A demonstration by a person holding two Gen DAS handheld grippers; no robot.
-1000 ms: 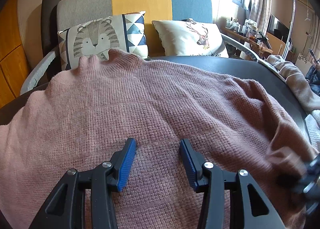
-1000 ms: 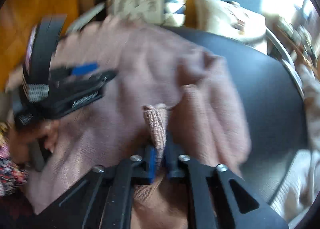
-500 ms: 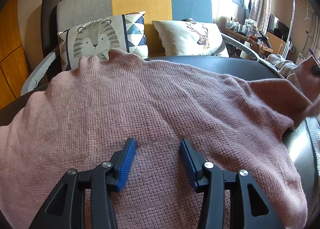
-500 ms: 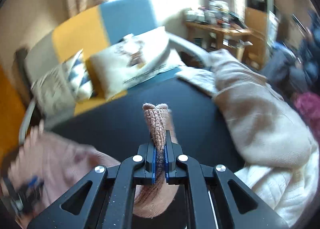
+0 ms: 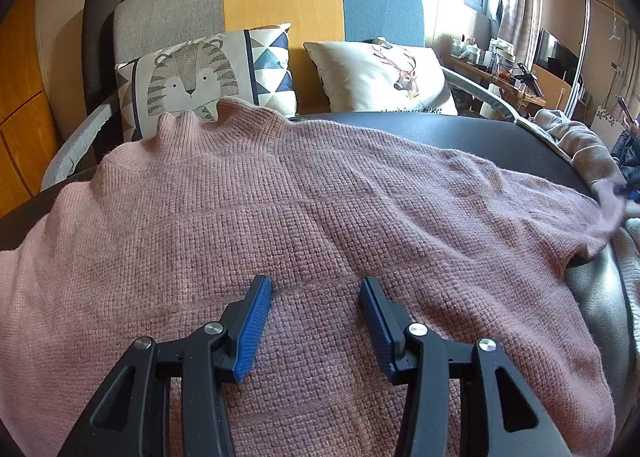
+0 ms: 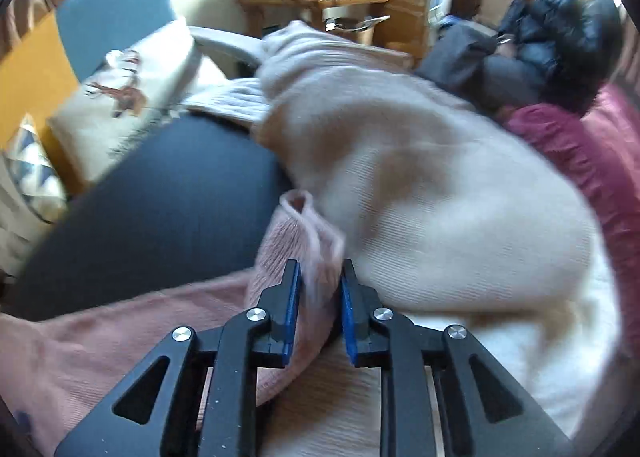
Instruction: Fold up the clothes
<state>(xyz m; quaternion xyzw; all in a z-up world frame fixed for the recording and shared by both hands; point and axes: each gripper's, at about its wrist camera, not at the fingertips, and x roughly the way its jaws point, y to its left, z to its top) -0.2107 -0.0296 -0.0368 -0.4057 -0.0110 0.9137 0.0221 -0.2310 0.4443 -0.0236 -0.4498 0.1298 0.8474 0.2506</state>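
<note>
Right hand-held gripper (image 6: 320, 289) just opening, pink sleeve cuff (image 6: 304, 241) btwn pads — cream sweater pile (image 6: 420, 197) crowds its right.

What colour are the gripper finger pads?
Blue, on black fingers; the left gripper pads show it best in the left wrist view.

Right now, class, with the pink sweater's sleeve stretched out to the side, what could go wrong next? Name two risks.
1. The cuff of the pink knitted sweater sits between the right tool's jaws, which have just been opening; it may drop onto the cream knitted garment pile instead of the black table.
2. The left tool hovers open over the sweater body, so nothing pins it against sliding.
</note>
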